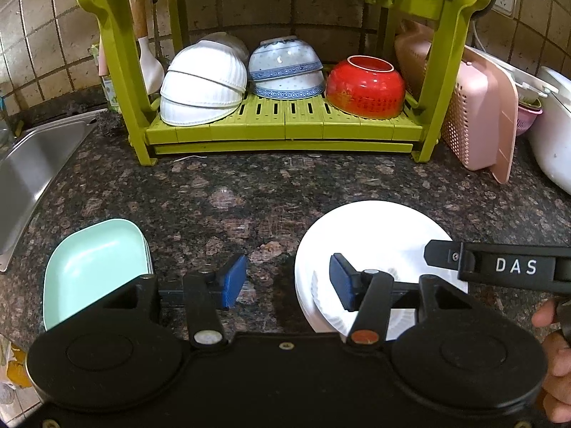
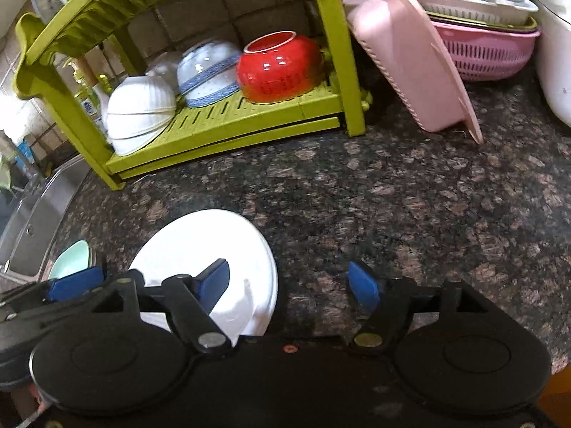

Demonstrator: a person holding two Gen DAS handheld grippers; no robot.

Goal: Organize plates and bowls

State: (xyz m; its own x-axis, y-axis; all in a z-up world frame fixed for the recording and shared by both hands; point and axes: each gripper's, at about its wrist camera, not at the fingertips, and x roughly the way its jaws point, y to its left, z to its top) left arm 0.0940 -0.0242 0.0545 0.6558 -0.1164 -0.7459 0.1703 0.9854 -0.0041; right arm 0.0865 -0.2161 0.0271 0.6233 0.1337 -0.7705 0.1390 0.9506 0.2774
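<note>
A stack of white plates (image 1: 374, 235) (image 2: 203, 242) lies on the granite counter, with a mint square dish (image 1: 92, 267) (image 2: 71, 258) to its left. White ribbed bowls (image 1: 203, 82) (image 2: 141, 110), blue-patterned bowls (image 1: 285, 67) (image 2: 208, 71) and a red bowl (image 1: 364, 87) (image 2: 278, 67) sit upside down on the green rack's lower shelf (image 1: 285, 119) (image 2: 228, 121). My left gripper (image 1: 287, 281) is open above the counter between dish and plates, holding nothing. My right gripper (image 2: 289, 283) is open over the plates' right edge, also empty.
A steel sink (image 1: 32, 171) (image 2: 28, 224) lies at the left. Right of the rack lean a pink basket (image 1: 474, 117) (image 2: 403, 57) and stand a pink colander (image 2: 485, 53) and a white appliance (image 1: 553, 135) (image 2: 556, 46). A hand (image 1: 553, 356) shows at the right.
</note>
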